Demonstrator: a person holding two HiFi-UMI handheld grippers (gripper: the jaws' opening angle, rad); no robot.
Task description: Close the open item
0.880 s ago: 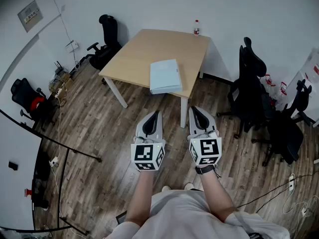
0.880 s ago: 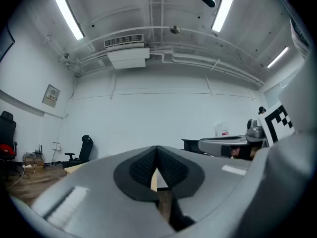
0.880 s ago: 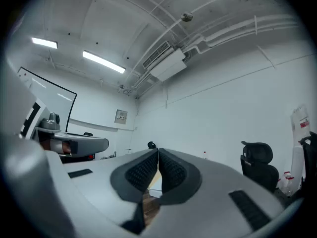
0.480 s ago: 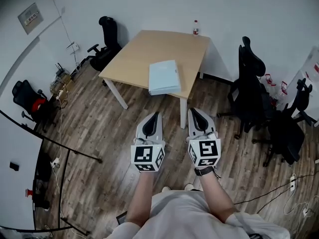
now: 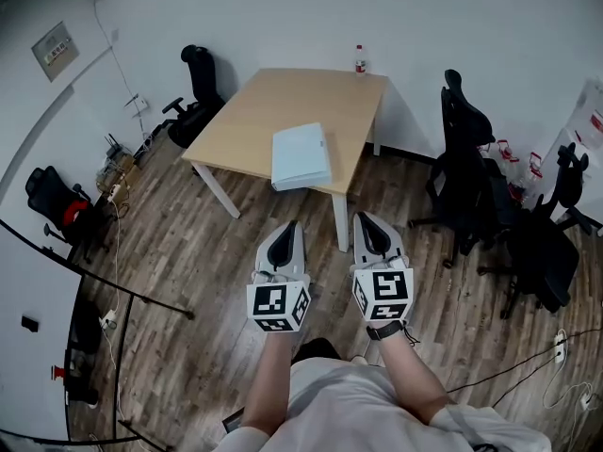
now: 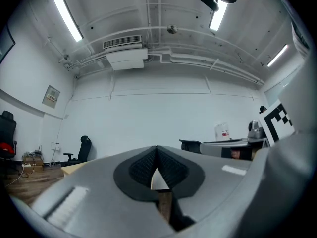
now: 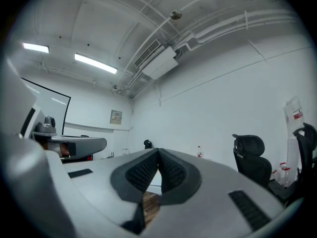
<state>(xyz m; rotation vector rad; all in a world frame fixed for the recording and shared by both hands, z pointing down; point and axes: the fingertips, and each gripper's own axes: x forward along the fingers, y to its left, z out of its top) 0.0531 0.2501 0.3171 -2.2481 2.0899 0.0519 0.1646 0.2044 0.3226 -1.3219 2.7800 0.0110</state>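
Observation:
A flat pale-blue rectangular item (image 5: 301, 156) lies near the front edge of a light wooden table (image 5: 273, 106); from here I cannot tell whether it is open. Both grippers are held side by side over the floor, well short of the table. The left gripper (image 5: 287, 226) is shut with nothing in it, and the left gripper view has its jaws pressed together (image 6: 157, 148). The right gripper (image 5: 366, 218) is also shut and empty, its tips meeting (image 7: 159, 150) in the right gripper view.
A small bottle (image 5: 359, 60) stands at the table's far edge. Black office chairs stand to the right (image 5: 466, 163), far right (image 5: 546, 243), back left (image 5: 196, 88) and left (image 5: 57, 201). Cables trail on the wooden floor (image 5: 528, 365). A white wall lies behind the table.
The table and the pale-blue item sit slightly lower and nearer in the head view. Both grippers stay shut and side by side, a little lower in the frame.

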